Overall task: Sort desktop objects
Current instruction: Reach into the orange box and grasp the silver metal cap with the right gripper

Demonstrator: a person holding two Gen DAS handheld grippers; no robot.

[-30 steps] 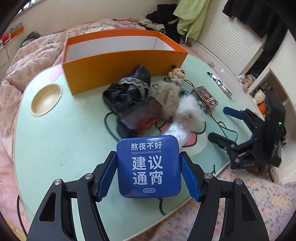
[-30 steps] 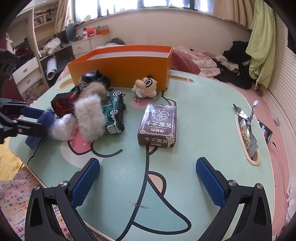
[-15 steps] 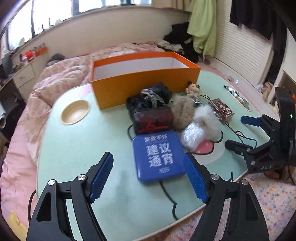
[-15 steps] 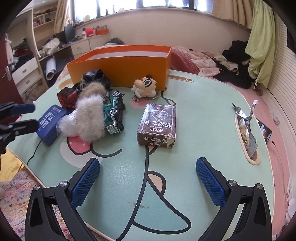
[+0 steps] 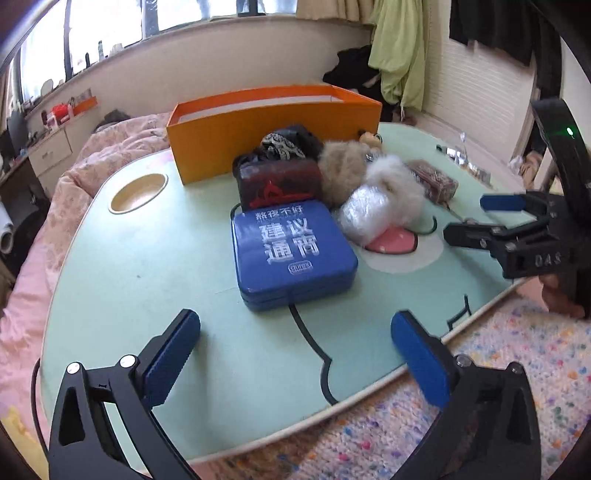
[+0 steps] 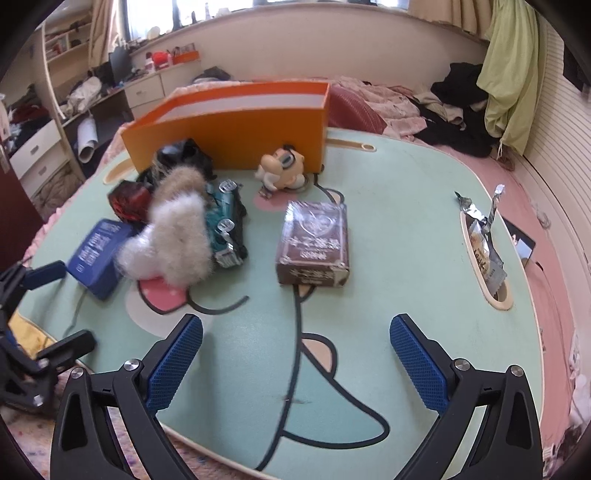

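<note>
On the table (image 5: 122, 280), blue tin (image 5: 293, 251) reads "durex".

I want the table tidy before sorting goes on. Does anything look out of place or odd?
Yes. Foil snack wrappers are stuffed into the table's slot at its right edge, sticking up. The sortable items, including the blue tin, sit piled in front of the orange box, not in it.

We see a bright window (image 6: 192, 7) above a cream wall, white drawers (image 6: 33, 155) at left, a pink bed (image 6: 369, 99), a speckled rug (image 5: 498, 369), a green curtain (image 6: 513, 74).
</note>
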